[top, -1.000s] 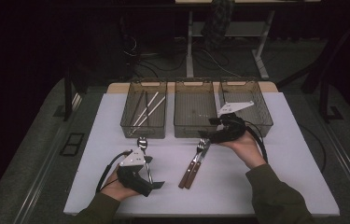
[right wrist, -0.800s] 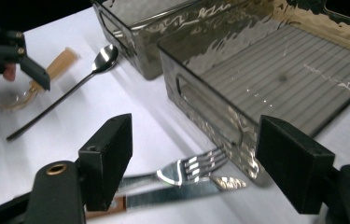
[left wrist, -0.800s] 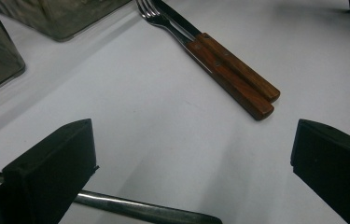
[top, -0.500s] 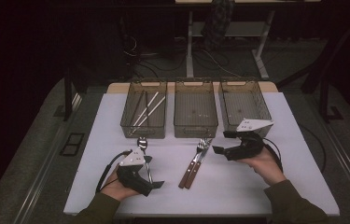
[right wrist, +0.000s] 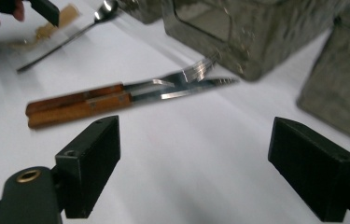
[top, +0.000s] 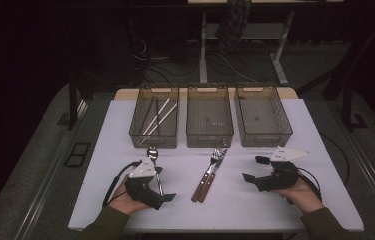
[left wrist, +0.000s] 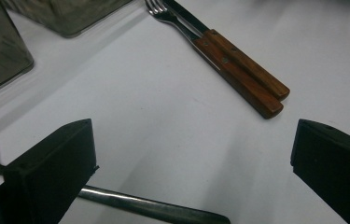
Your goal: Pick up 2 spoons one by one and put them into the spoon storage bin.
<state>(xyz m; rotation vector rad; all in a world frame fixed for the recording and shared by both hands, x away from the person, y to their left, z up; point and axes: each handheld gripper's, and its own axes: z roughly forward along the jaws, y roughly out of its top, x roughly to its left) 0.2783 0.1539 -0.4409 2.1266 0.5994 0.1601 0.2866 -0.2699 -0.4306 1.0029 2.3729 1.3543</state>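
A white table (top: 285, 210) stands in a dim room with grey carpet and dark cables on the floor behind it. Along the table's far edge sit three clear smoked plastic bins in a row: the left bin (top: 154, 116) holds several long thin utensils, while the middle bin (top: 209, 116) and right bin (top: 262, 116) look nearly bare. In front of the middle bin, a fork (top: 210, 172) and a knife (top: 206, 181), both with brown wooden handles, lie side by side and touching. A metal spoon (top: 152, 155) lies near the left bin.

The left gripper (top: 165, 196) rests low on the table beside the spoon's handle, its jaws spread wide and holding nothing. The right gripper (top: 253, 169) is held over bare table right of the cutlery, jaws also spread wide and empty.

Compared with a second ago, the right gripper has drawn back from above the middle and right bins toward the person; the left gripper has stayed put.

No writing or labels can be read.
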